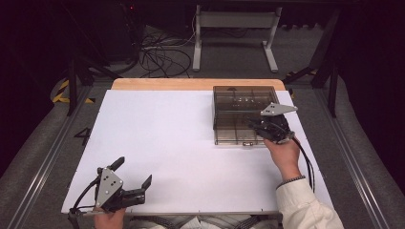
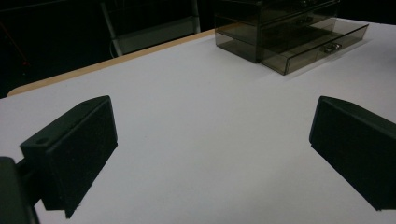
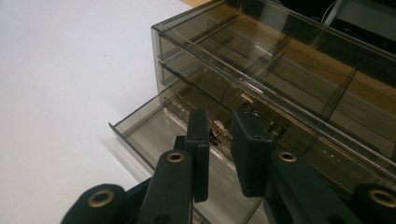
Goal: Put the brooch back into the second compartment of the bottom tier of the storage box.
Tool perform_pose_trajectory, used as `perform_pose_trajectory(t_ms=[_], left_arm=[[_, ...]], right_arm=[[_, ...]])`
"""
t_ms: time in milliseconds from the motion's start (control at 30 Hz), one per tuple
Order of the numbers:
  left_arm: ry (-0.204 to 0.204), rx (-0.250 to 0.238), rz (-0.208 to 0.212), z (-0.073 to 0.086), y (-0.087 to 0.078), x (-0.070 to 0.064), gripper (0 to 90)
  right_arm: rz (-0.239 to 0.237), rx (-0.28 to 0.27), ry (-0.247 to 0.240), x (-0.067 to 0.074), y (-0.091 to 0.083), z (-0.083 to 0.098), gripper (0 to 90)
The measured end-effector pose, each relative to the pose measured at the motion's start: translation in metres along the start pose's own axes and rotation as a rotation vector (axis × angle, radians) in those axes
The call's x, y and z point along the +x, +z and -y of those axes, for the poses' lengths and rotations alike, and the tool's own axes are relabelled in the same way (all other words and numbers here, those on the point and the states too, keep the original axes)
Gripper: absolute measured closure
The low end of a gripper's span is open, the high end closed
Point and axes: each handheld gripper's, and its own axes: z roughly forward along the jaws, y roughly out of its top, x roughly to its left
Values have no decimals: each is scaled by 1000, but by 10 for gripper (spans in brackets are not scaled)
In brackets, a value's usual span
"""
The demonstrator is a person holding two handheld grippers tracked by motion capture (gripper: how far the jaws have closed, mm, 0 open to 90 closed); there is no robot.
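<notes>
A smoky clear drawer box (image 1: 241, 102) stands at the table's far right, its lower drawer (image 1: 234, 139) pulled out a little. My right gripper (image 1: 254, 125) reaches over that open drawer (image 3: 140, 128). Its jaws stand close together, and a small red-and-white object (image 3: 217, 132) sits pinched between the tips of the right gripper (image 3: 220, 135), just above the drawer floor. My left gripper (image 1: 134, 171) rests near the front left edge, wide open, with bare white table between its fingers (image 2: 77, 149). The drawer box (image 2: 280, 28) lies far ahead of the left gripper (image 2: 210, 140).
The white table top (image 1: 167, 143) has a wooden strip (image 1: 191, 84) along its far edge. Behind it a white table frame (image 1: 234, 33) and loose cables (image 1: 162, 55) lie on the floor. A white-sleeved forearm (image 1: 301, 202) comes in at the front right.
</notes>
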Motion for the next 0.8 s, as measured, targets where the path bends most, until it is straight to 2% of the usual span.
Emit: perform_pose_trajectory(t_ms=[467,800], left_arm=[[0,2,0,0,0,0,18],[-2,2,2,0,0,1,18]], right_arm=[[3,-25,40,-10,17,17,777],[-1,21,46,-9,29,25,777]])
